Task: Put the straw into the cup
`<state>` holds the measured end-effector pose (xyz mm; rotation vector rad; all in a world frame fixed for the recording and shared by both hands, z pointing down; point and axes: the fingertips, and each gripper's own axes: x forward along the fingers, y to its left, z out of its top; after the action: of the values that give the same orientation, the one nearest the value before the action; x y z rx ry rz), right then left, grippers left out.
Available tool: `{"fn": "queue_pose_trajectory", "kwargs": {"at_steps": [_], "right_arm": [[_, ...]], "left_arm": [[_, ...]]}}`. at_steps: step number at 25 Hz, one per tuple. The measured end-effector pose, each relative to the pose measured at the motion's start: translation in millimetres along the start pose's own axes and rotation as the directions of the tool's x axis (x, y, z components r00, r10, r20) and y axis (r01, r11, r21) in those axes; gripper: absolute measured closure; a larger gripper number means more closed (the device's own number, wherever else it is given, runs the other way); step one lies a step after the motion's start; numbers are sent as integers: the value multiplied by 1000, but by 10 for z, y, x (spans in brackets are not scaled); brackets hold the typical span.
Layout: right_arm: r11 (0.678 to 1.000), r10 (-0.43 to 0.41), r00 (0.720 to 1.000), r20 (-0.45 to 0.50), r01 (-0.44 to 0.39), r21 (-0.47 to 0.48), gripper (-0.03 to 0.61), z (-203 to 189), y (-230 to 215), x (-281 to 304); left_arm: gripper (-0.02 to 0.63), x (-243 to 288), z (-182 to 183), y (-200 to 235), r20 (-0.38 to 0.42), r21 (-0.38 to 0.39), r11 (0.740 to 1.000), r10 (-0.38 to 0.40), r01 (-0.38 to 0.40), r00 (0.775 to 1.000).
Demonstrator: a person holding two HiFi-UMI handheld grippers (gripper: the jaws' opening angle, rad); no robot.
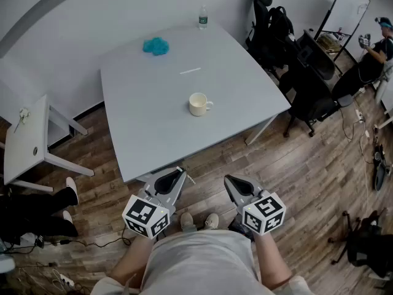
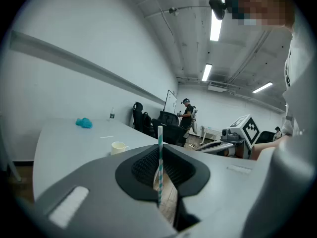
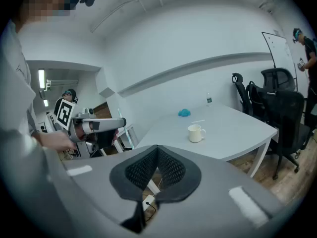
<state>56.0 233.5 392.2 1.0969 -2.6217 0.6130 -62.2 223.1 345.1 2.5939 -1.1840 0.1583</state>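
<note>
A cream mug [image 1: 199, 104] stands near the middle of the grey table [image 1: 141, 128]; it also shows in the left gripper view as the mug [image 2: 118, 147] and in the right gripper view as the mug [image 3: 196, 133]. My left gripper [image 1: 178, 173] hangs off the table's near edge, shut on a teal-striped straw [image 2: 160, 157] that stands upright between the jaws. Its short end, the straw [image 1: 186, 176], pokes out beside the jaws. My right gripper [image 1: 229, 181] is shut with nothing in it, level with the left one. A thin white straw-like stick [image 1: 190, 70] lies beyond the mug.
A blue cloth [image 1: 156, 45] and a water bottle [image 1: 202, 17] sit at the table's far side. Black office chairs [image 1: 307, 78] crowd the right, a small white side table [image 1: 27, 140] stands left, and a person [image 1: 374, 48] is at far right.
</note>
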Motion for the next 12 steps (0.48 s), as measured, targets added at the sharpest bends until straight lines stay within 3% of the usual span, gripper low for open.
{"fn": "queue_pose_trajectory", "kwargs": {"at_steps": [12], "right_arm": [[999, -9, 1000, 23, 8, 34, 572, 18, 104, 28]], "left_arm": [[570, -178, -22, 3, -2, -7, 1000, 9, -9, 1000]]}}
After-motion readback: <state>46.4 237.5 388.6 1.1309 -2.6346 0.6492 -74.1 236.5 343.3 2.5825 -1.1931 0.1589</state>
